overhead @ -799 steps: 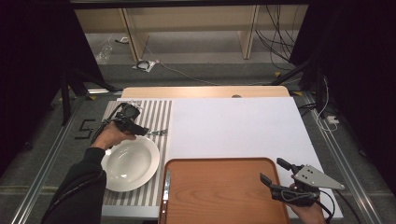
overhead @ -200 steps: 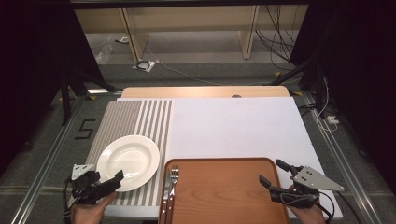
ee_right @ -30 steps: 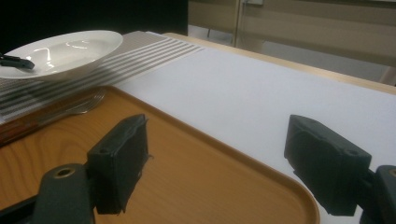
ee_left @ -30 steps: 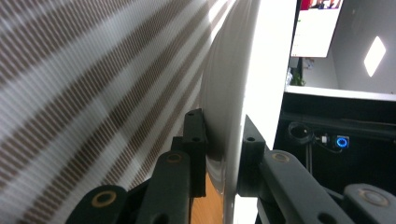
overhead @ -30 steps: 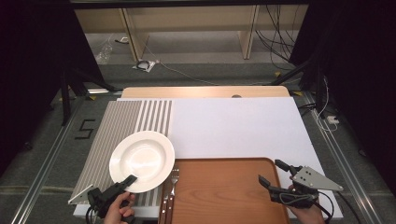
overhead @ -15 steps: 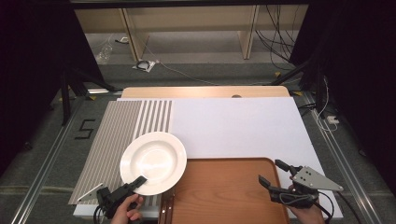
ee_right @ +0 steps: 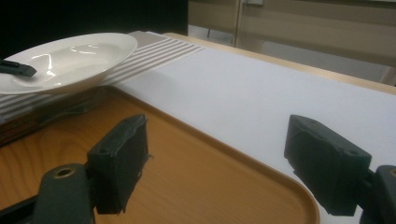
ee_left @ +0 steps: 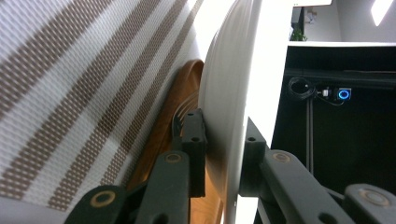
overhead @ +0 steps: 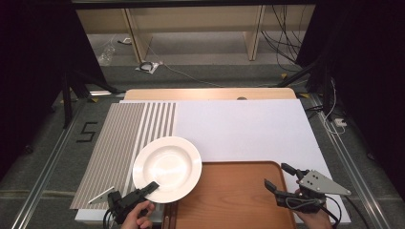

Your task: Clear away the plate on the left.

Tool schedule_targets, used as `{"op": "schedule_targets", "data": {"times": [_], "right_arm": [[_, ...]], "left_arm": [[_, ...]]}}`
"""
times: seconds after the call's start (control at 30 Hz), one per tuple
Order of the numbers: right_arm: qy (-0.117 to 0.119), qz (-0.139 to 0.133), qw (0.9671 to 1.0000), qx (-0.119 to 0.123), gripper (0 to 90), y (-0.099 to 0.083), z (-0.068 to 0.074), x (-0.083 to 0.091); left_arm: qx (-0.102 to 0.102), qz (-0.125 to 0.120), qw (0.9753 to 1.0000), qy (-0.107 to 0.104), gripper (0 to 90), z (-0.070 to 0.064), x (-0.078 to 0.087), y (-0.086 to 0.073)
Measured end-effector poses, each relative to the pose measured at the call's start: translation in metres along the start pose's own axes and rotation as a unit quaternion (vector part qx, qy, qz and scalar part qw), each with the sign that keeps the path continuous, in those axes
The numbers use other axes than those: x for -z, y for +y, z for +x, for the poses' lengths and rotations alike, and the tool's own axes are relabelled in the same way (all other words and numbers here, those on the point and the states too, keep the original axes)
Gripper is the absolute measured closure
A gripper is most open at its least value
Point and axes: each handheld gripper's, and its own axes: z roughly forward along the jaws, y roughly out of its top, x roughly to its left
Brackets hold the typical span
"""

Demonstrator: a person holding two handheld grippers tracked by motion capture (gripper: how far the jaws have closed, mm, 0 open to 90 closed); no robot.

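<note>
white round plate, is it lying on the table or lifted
Lifted: the white round plate is clamped at its rim by the left gripper, hanging above the wooden tray.

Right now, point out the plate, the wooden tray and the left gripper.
plate (overhead: 167, 164): high view, centre of its bowl.
wooden tray (overhead: 229, 200): high view, bare floor.
left gripper (overhead: 149, 187): high view, between its jaws at the plate's near rim.
</note>
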Motion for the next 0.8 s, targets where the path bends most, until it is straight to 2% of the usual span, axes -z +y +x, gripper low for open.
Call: {"op": "schedule_targets", "data": {"times": [0.4,0.8], "right_arm": [[0.0,-0.001,1.0,-0.001,22.4,0.0,0.0,0.0],[0.0,0.0,1.0,0.0,22.4,0.0,0.0,0.0]], "left_arm": [[-0.015,0.03,0.9994,0.005,77.7,-0.004,-0.009,-0.015],[-0.027,0.064,0.9975,0.013,77.5,-0.006,-0.02,-0.032]]}}
